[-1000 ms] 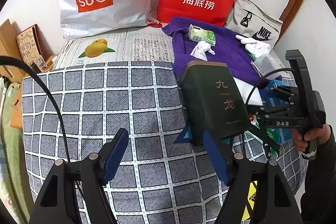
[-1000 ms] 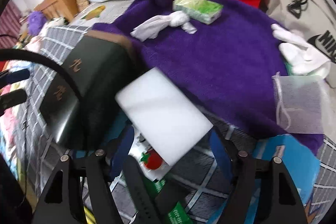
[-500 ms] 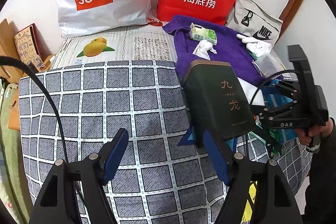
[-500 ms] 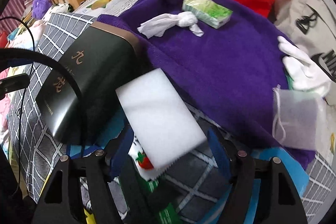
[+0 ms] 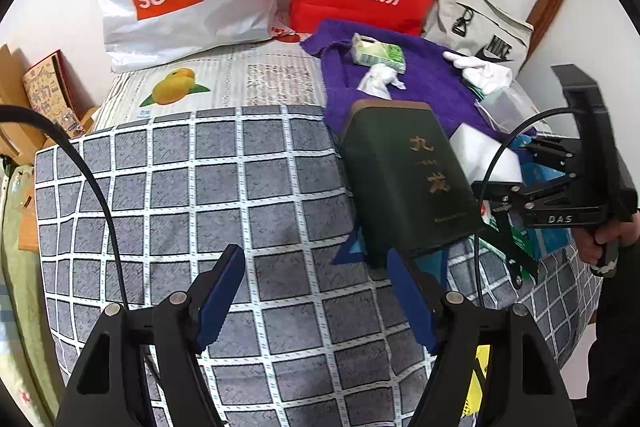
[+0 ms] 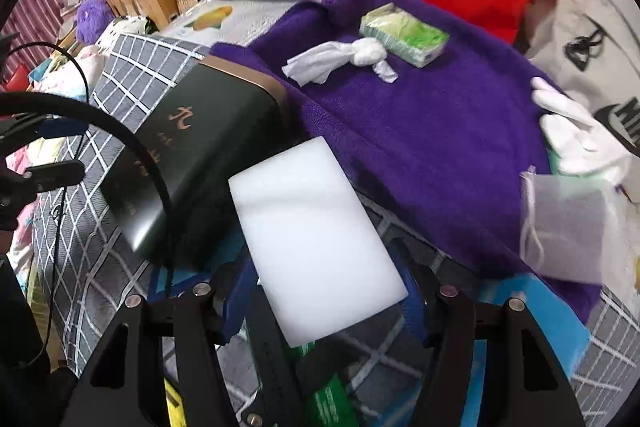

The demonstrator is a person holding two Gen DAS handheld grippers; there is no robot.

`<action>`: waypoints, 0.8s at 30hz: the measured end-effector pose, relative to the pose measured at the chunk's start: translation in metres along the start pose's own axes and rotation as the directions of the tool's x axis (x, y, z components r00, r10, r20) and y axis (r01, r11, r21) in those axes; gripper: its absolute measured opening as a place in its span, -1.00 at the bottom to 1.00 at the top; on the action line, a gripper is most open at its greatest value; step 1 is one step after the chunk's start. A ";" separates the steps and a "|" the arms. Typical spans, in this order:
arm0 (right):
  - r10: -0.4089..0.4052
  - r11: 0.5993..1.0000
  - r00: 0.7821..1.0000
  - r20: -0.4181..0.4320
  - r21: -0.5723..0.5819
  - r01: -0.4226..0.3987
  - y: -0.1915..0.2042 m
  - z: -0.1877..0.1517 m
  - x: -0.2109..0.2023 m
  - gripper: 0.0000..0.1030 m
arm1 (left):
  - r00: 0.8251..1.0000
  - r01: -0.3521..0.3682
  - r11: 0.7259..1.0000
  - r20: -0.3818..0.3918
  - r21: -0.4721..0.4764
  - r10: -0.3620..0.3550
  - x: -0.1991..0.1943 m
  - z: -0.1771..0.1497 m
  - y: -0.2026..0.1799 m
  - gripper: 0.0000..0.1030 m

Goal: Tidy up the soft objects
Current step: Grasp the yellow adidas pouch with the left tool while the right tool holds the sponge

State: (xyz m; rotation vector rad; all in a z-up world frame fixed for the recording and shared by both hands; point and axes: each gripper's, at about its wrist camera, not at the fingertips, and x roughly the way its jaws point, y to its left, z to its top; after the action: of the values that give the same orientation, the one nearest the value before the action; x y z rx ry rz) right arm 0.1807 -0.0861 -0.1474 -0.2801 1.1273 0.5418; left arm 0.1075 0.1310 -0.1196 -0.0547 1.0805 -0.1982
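Right gripper (image 6: 326, 301): white sponge block (image 6: 312, 243) held between 2 blue fingers (image 6: 236, 303), lower centre of right wrist frame, lifted over checked bed cover (image 5: 200, 187). Dark green tin (image 6: 192, 155) seen just left of sponge, purple towel (image 6: 420, 131) spread at upper right. Left gripper (image 5: 316, 291): fingers spread wide, nothing held, hovering over checked cover at lower centre of left wrist frame.

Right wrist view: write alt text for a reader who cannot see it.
The right gripper holds a white sponge block between its blue fingers, over a checked bedspread. Left of the block stands a dark green tin; beyond lies a purple towel bearing a tissue pack.
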 end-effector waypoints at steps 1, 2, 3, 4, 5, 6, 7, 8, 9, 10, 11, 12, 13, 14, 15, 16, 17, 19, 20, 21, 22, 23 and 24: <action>-0.011 1.000 1.000 0.014 0.007 0.010 0.000 -0.004 -0.007 0.22 | 1.000 0.002 1.000 0.000 0.005 -0.002 0.000 0.000 -0.002 0.40; -0.012 1.000 1.000 0.023 0.012 0.012 0.002 -0.006 -0.013 0.22 | 1.000 0.006 1.000 -0.002 0.014 -0.006 -0.001 -0.001 -0.005 0.40; -0.011 1.000 0.999 0.032 0.015 0.011 0.002 -0.008 -0.018 0.22 | 1.000 0.011 1.000 -0.002 0.027 -0.011 -0.002 -0.003 -0.009 0.40; -0.012 1.000 0.999 0.050 0.023 0.011 0.004 -0.011 -0.025 0.22 | 1.000 0.013 0.999 -0.001 0.039 -0.013 -0.003 -0.004 -0.013 0.40; -0.013 0.999 0.998 0.061 0.031 0.011 0.006 -0.013 -0.030 0.22 | 1.000 0.015 0.999 -0.001 0.052 -0.015 -0.005 -0.006 -0.017 0.40; -0.015 0.999 0.997 0.072 0.042 0.012 0.007 -0.017 -0.036 0.22 | 1.000 0.021 0.998 -0.002 0.063 -0.021 -0.006 -0.008 -0.021 0.41; -0.021 0.999 0.996 0.082 0.049 0.017 0.009 -0.019 -0.040 0.22 | 1.000 0.028 0.997 -0.005 0.073 -0.028 -0.006 -0.010 -0.025 0.42; -0.029 0.998 0.995 0.095 0.057 0.024 0.011 -0.022 -0.045 0.22 | 0.999 0.037 0.996 -0.007 0.084 -0.037 -0.007 -0.012 -0.030 0.47; -0.034 0.997 0.993 0.112 0.067 0.026 0.010 -0.028 -0.053 0.22 | 0.999 0.047 0.994 -0.010 0.096 -0.046 -0.008 -0.016 -0.035 0.52; -0.035 0.996 0.991 0.129 0.081 0.024 0.011 -0.034 -0.061 0.22 | 0.998 0.058 0.993 -0.012 0.106 -0.057 -0.009 -0.019 -0.039 0.52; -0.038 0.996 0.989 0.141 0.090 0.026 0.012 -0.038 -0.067 0.22 | 0.997 0.081 0.989 -0.019 0.125 -0.079 -0.009 -0.023 -0.046 0.52; -0.044 0.995 0.987 0.153 0.100 0.029 0.012 -0.043 -0.073 0.22 | 0.996 0.091 0.986 -0.028 0.140 -0.087 -0.009 -0.027 -0.051 0.52; -0.051 0.994 0.985 0.167 0.108 0.033 0.013 -0.048 -0.079 0.22 | 0.996 0.092 0.984 -0.035 0.155 -0.088 -0.009 -0.031 -0.056 0.53; -0.057 0.993 0.982 0.180 0.112 0.037 0.013 -0.052 -0.084 0.22 | 0.996 0.091 0.982 -0.035 0.168 -0.086 -0.010 -0.036 -0.062 0.56; -0.060 0.993 0.980 0.188 0.116 0.039 0.014 -0.055 -0.087 0.22 | 0.995 0.099 0.978 -0.031 0.182 -0.094 -0.012 -0.040 -0.068 0.56; -0.064 0.991 0.979 0.196 0.125 0.040 0.014 -0.060 -0.092 0.22 | 0.993 0.114 0.974 -0.038 0.197 -0.108 -0.013 -0.045 -0.073 0.58; -0.067 0.990 0.977 0.201 0.133 0.041 0.013 -0.064 -0.095 0.22 | 0.990 0.137 0.965 -0.051 0.223 -0.129 -0.014 -0.051 -0.082 0.63; -0.090 0.986 0.973 0.213 0.154 0.058 0.010 -0.076 -0.106 0.22 | 0.987 0.158 0.952 -0.055 0.262 -0.149 -0.016 -0.060 -0.094 0.65; -0.106 0.984 0.971 0.216 0.163 0.071 0.009 -0.084 -0.111 0.22 | 0.986 0.166 0.945 -0.060 0.283 -0.156 -0.017 -0.065 -0.101 0.65; -0.116 0.982 0.969 0.218 0.169 0.079 0.008 -0.089 -0.115 0.23 | 0.985 0.171 0.937 -0.068 0.305 -0.158 -0.016 -0.069 -0.109 0.65; -0.128 0.980 0.966 0.223 0.180 0.088 0.005 -0.098 -0.121 0.23 | 0.984 0.177 0.927 -0.077 0.330 -0.160 -0.015 -0.074 -0.117 0.65; -0.135 0.977 0.964 0.230 0.191 0.091 0.002 -0.108 -0.127 0.23 | 0.983 0.184 0.919 -0.086 0.349 -0.164 -0.014 -0.077 -0.123 0.65; -0.137 0.976 0.963 0.234 0.199 0.091 0.000 -0.114 -0.131 0.23 | 0.982 0.190 0.912 -0.092 0.364 -0.168 -0.013 -0.079 -0.129 0.66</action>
State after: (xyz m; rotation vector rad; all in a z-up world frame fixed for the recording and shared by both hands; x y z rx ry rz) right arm 0.0507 -0.1757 -0.0753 -0.1104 0.9062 0.3538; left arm 0.0149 0.0114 -0.1269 0.1950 1.0812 -0.5713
